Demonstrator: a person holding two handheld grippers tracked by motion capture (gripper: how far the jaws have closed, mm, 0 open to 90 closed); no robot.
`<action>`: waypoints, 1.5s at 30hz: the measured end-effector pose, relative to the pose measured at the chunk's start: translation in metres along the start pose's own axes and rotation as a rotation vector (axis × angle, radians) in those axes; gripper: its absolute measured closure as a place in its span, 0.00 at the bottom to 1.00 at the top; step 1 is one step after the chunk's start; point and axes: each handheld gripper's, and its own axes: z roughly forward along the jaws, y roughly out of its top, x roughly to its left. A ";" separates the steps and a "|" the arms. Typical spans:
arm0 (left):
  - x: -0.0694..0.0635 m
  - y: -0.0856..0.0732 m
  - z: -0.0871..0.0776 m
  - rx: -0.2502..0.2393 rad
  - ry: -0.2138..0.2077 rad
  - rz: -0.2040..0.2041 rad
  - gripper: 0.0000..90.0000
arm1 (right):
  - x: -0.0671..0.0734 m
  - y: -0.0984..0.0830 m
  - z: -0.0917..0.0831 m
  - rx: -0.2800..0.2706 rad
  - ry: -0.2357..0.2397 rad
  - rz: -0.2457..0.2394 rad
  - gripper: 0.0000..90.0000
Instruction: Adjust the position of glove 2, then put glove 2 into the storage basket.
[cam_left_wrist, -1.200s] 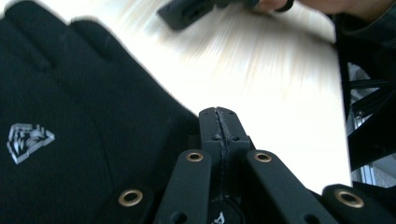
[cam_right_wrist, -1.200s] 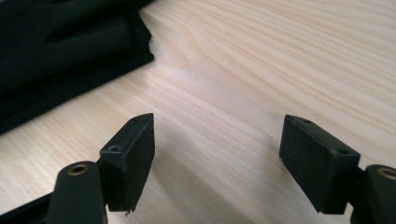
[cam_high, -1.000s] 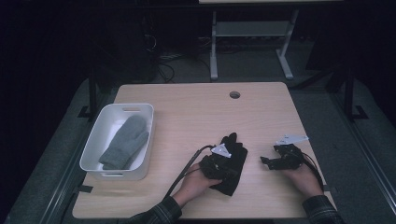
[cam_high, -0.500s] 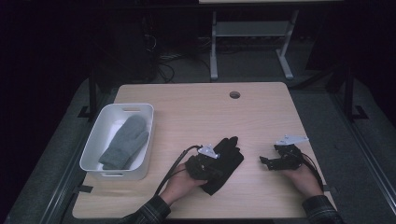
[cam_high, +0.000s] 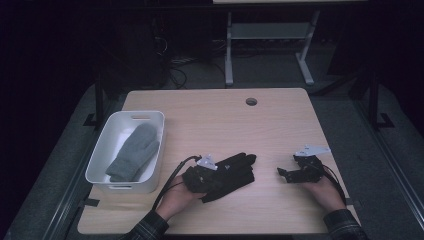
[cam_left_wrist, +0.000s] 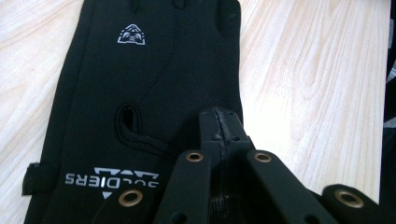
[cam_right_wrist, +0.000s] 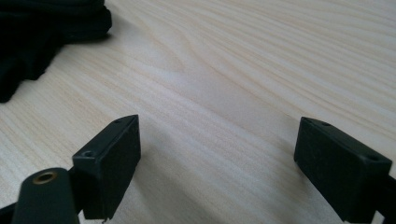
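Note:
A black glove (cam_high: 237, 171) with a white logo lies flat on the wooden table (cam_high: 220, 125), near the front middle. My left gripper (cam_high: 216, 176) lies over its cuff end, and in the left gripper view the jaws (cam_left_wrist: 219, 122) are pressed together on the glove's fabric (cam_left_wrist: 140, 84). My right gripper (cam_high: 281, 173) rests low on the table to the right of the glove, apart from it. Its jaws (cam_right_wrist: 217, 154) have just been opening and stand wide over bare wood with nothing between them. The glove's edge (cam_right_wrist: 37, 28) lies at the upper left of the right gripper view.
A white bin (cam_high: 125, 116) stands at the table's front left with a grey mitten (cam_high: 134, 152) inside. A round cable hole (cam_high: 251, 101) sits near the far edge. Beyond the table is a dark floor with a metal stand (cam_high: 265, 35).
My left gripper has slid leftward, and the black glove has shifted left with it. My right hand stays where it was.

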 end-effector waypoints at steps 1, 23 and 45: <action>0.000 0.001 0.000 -0.003 -0.002 0.005 0.99 | 0.000 0.000 0.000 0.000 0.000 0.001 0.15; 0.025 0.035 -0.003 -0.029 0.043 0.121 0.19 | 0.001 0.001 0.001 0.004 -0.006 0.008 0.14; 0.034 0.032 0.034 0.041 0.057 0.153 0.14 | 0.002 0.001 0.001 0.001 -0.006 0.008 0.14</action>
